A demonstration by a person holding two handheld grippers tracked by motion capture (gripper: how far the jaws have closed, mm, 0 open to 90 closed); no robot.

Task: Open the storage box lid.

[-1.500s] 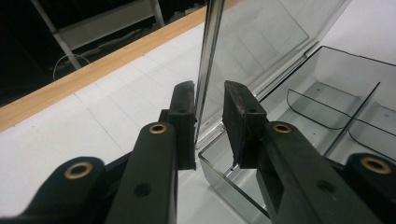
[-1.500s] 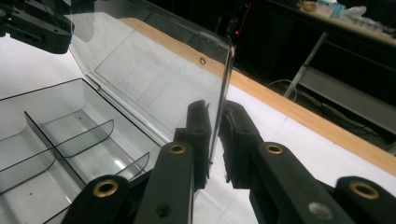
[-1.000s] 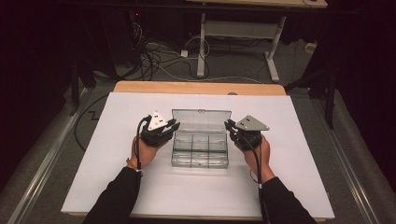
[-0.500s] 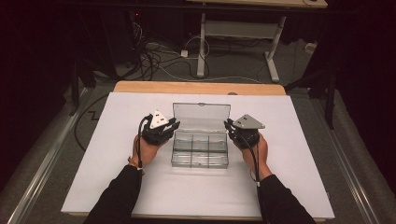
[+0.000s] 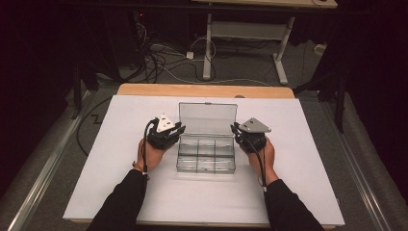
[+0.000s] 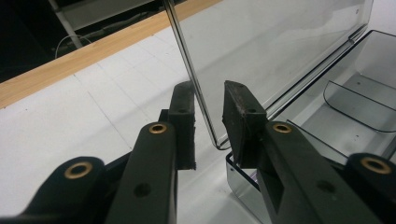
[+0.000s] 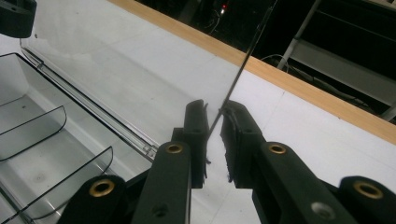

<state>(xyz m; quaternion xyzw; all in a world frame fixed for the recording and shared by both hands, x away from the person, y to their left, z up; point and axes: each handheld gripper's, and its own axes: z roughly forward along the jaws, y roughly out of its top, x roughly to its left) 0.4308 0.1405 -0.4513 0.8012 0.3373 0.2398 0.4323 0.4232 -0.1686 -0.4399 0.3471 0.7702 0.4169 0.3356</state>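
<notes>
A clear plastic compartment box lies in the middle of the white table, and its lid stands open at the back. My left gripper is at the lid's left edge. In the left gripper view that edge runs between the jaws of the left gripper, with a gap on each side. My right gripper is at the lid's right edge. In the right gripper view the edge slants through the narrow gap of the right gripper, close to both pads but not pinched. The box's compartments look empty.
A white sheet covers the table, with a wooden strip along its far edge. Beyond it the floor holds cables and a desk frame. A person's dark-sleeved forearms come in from the bottom.
</notes>
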